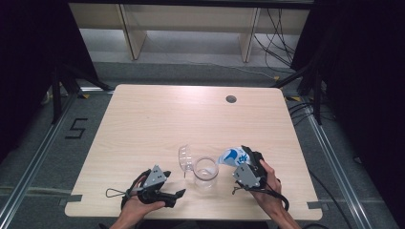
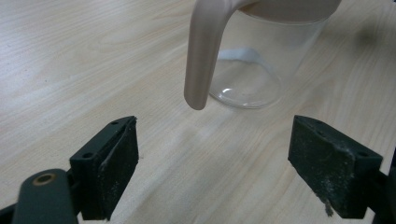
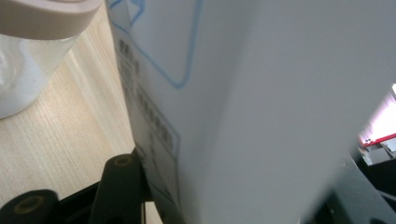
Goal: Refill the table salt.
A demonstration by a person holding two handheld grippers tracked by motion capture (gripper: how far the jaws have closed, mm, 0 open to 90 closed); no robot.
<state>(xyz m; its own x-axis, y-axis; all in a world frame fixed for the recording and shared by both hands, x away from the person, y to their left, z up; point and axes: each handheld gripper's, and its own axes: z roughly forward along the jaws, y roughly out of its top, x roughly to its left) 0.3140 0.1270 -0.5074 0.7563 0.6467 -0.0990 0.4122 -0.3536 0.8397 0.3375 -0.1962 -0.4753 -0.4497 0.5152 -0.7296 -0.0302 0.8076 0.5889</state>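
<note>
A clear plastic jug (image 1: 206,172) with a beige rim and handle stands near the table's front edge. Its clear lid (image 1: 185,158) is flipped open to the left. My right gripper (image 1: 244,160) is shut on a white carton with blue print (image 1: 233,156), which is tilted with its top toward the jug's mouth. In the right gripper view the carton (image 3: 261,93) sits between the jaws, with the jug's rim (image 3: 42,18) at top left. My left gripper (image 1: 174,184) lies open just left of the jug. Its pads (image 2: 116,163) face the beige handle (image 2: 201,60) without touching it, and the jug (image 2: 252,79) looks empty.
The light wooden table (image 1: 157,119) has a round cable hole (image 1: 231,99) at the back right. Beyond its far edge are wooden furniture legs (image 1: 134,33) and cables (image 1: 279,43) on the floor.
</note>
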